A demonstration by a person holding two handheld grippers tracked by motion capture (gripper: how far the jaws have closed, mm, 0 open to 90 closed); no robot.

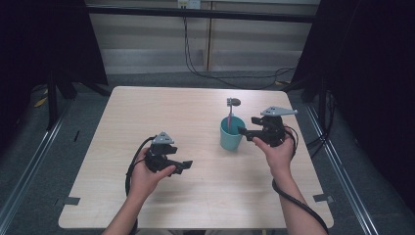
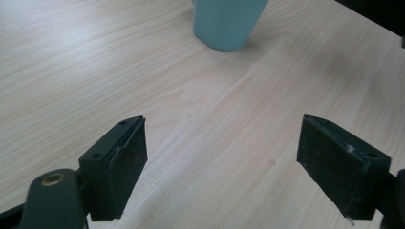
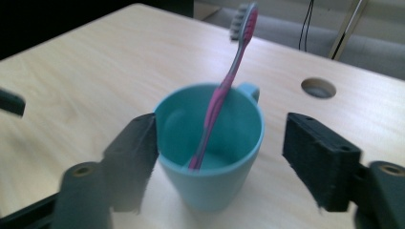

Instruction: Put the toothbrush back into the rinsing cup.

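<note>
Teal is cut off at the top of my left gripper view: one cup (image 3: 210,143), one pink toothbrush (image 3: 223,90) leaning inside. My right gripper (image 3: 222,157) gapes wide around the cup, left jaw blurred, contact unclear. My left gripper (image 2: 222,162) gapes empty over the table (image 1: 147,112)

Cup and toothbrush right of centre on the tabletop

In the high view the cup (image 1: 230,132) stands right of the tabletop's (image 1: 147,112) centre, with the toothbrush (image 1: 231,111) upright in it, leaning. The right gripper (image 1: 244,131) is just beside the cup's right; the left gripper (image 1: 183,166) sits lower left, well apart.
</note>
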